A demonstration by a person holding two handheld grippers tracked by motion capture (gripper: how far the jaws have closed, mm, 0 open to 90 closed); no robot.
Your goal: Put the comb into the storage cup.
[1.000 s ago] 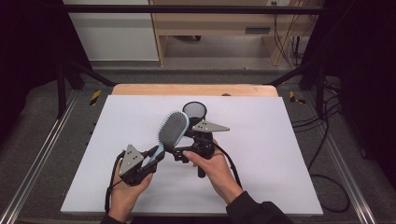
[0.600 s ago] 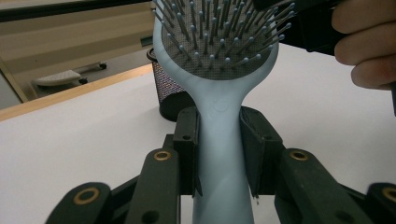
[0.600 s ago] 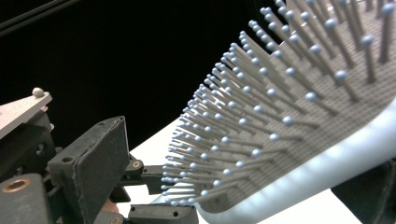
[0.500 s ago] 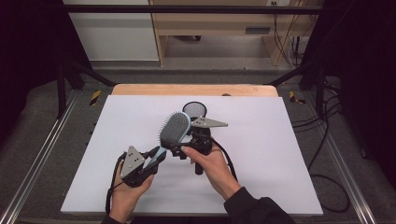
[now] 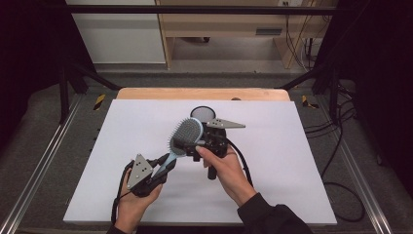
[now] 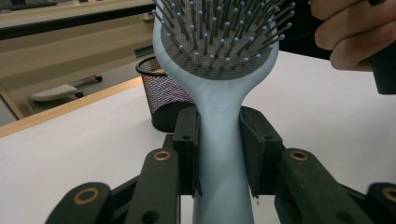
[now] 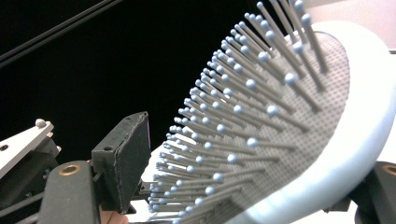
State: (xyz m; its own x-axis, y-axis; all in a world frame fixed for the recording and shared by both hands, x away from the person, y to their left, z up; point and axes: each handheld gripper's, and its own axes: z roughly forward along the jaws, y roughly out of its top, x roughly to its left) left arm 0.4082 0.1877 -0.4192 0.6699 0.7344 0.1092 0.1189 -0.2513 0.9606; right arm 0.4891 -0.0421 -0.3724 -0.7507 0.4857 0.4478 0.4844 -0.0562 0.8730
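A pale blue paddle hairbrush point(image 5: 184, 139) is held up above the white surface point(image 5: 292, 161) between the two grippers. The left gripper point(image 5: 146, 171) is seen in the high view at the lower end of the brush, and in the left gripper view its fingers point(image 6: 187, 154) are clamped on the handle: one pad is pressed against each flank of the handle just below the neck, the handle passes straight up between them, and the bristled head stands above and beyond the fingertips. The right gripper point(image 5: 197, 146) is seen at the head of the brush. Its fingers have just been closing, with the brush head between them. In the right gripper view one finger point(image 7: 123, 156) stands on the bristle side, its pad at the tips of the lowest bristles, while the other finger point(image 7: 380, 186) lies at the smooth back rim of the head; whether the pads already press on the head cannot be told, since the contact is hidden by the bristles and the rim. A black wire-mesh pen holder point(image 6: 163, 95) stands on the surface beyond the left fingers, behind the brush handle and apart from it.
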